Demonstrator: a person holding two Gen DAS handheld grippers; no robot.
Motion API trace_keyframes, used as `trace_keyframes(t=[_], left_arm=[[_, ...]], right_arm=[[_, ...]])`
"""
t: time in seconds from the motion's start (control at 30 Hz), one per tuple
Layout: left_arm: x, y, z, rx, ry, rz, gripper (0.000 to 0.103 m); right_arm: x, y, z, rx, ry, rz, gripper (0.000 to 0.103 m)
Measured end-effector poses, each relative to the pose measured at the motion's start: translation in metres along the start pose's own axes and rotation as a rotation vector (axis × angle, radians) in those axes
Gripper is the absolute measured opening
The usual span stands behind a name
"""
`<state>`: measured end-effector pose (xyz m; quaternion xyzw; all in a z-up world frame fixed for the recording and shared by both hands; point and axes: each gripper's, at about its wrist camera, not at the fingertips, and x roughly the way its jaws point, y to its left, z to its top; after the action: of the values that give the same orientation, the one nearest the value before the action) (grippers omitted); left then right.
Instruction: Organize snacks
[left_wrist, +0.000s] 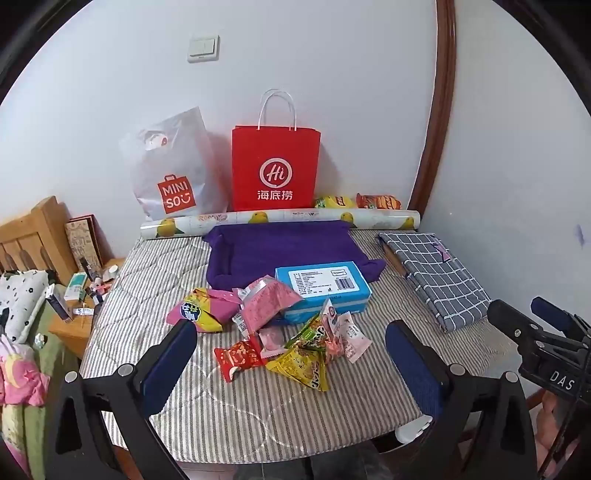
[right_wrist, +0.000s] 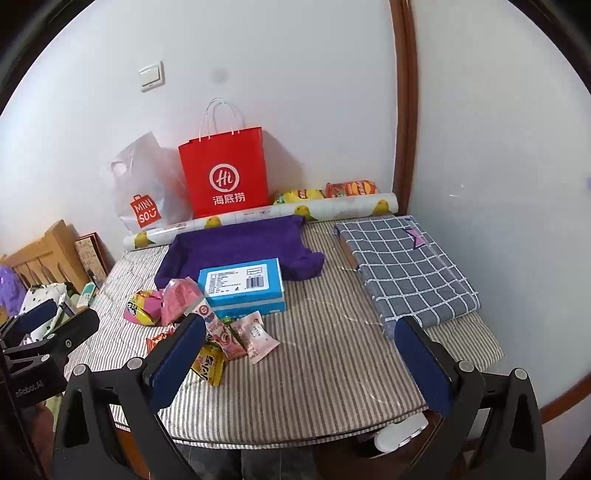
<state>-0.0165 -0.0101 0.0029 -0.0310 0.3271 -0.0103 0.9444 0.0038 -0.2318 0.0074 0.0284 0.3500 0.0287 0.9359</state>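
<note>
On the striped worktop (left_wrist: 258, 424), going left to right: a pink and yellow snack bag (left_wrist: 201, 308) lies at the left of the loose pile, then a pink packet (left_wrist: 267, 299) leaning on the blue box (left_wrist: 325, 290), with small red, yellow and pink sweet packets (left_wrist: 295, 350) scattered just in front. Behind them sits a purple fabric tray (left_wrist: 280, 247), and to the right a folded grey checked cloth (left_wrist: 432, 273). The left gripper (left_wrist: 291, 365) hangs over the pile, jaws wide apart and empty; the right gripper (right_wrist: 299, 354) hangs likewise over bare worktop, jaws spread, holding nothing.
</note>
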Motion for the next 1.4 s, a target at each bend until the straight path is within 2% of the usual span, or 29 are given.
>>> trace_keyframes(t=[1.4], left_arm=[[-0.004, -0.002, -0.004, 0.008, -0.006, -0.009, 0.103]], right_arm=[[-0.017, 0.009, -0.006, -0.037, -0.042, 0.017, 0.101]])
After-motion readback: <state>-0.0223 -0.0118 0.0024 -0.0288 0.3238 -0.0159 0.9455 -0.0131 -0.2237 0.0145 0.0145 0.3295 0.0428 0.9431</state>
